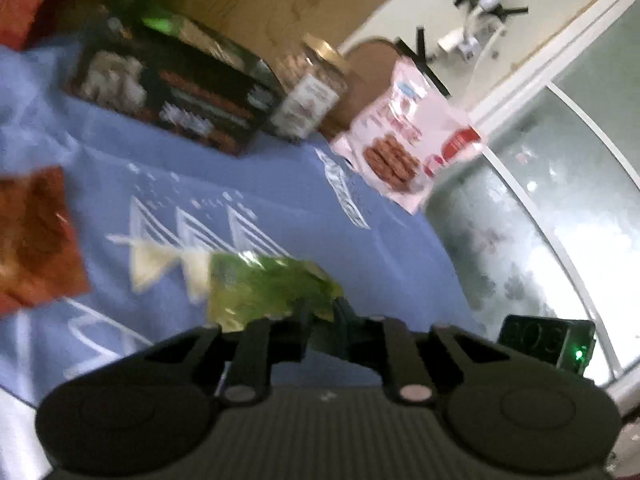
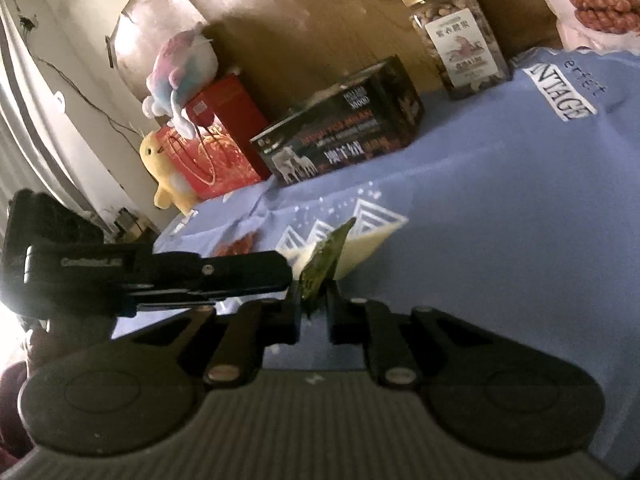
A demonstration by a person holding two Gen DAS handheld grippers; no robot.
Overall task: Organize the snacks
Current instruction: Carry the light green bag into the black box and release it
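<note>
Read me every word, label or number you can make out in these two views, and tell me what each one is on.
"NTAGE": white patch on the blue cloth, first letters cut off.
"erfet", roughly: small letters above that patch.
Dark box: white and red lettering, too blurred to read.
Glass jar: label characters too small.
Pink snack bag: print blurred.
Black device: faint digits, unreadable.
Other gripper's arm: white lettering, blurred.

Three snack bags (image 1: 268, 290), one jar (image 2: 460, 46), one dark box (image 2: 344, 120), two plush toys (image 2: 182, 64)

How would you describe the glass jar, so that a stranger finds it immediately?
Look along the far edge of the blue cloth. Between the long dark box and the pink snack bag stands the jar: clear, gold-lidded, full of nuts, the only upright container.
</note>
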